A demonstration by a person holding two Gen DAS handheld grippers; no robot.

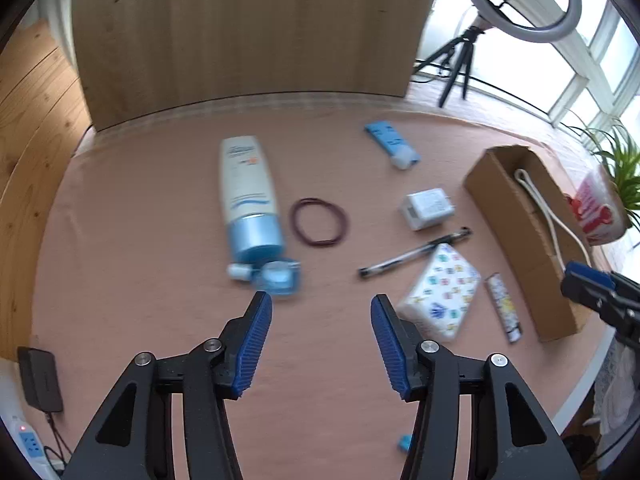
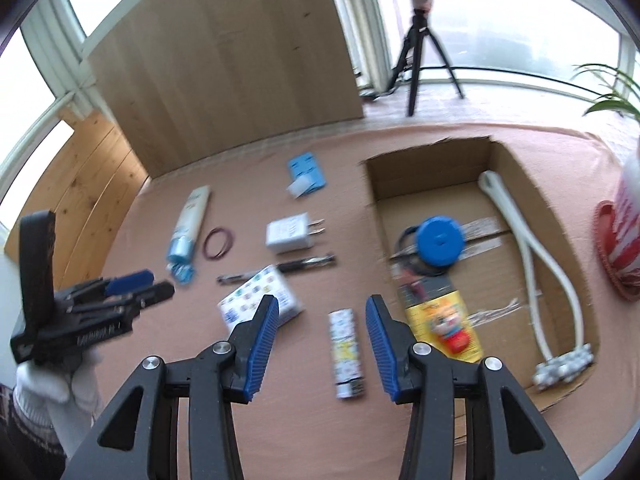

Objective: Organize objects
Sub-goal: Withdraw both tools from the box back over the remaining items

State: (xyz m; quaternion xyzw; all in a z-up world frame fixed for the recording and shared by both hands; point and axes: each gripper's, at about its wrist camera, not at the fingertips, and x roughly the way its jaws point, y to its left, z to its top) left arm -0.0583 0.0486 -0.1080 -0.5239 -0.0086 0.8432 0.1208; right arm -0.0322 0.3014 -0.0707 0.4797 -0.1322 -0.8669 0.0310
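A cardboard box [image 2: 520, 168] lies open at the right of the pink table; in it are a white cable [image 2: 532, 256], a blue round tape measure [image 2: 440, 242] and a yellow carded pack [image 2: 444, 320]. Loose on the table are a white-and-blue tube [image 1: 248, 196], a maroon hair band [image 1: 319, 222], a white charger [image 1: 427, 208], a black pen [image 1: 412, 254], a patterned tissue pack [image 1: 440, 292], a patterned stick [image 2: 346, 350] and a blue sachet [image 1: 392, 144]. My left gripper [image 1: 321, 332] is open and empty, short of the tube. My right gripper [image 2: 322, 330] is open and empty over the stick.
A wooden panel [image 1: 248, 32] stands at the table's back. A ring light on a tripod [image 2: 420, 36] stands behind the box. A red-and-white plant pot [image 2: 628, 216] sits right of the box. A black device [image 1: 40, 378] and power strip [image 1: 30, 440] lie at the left.
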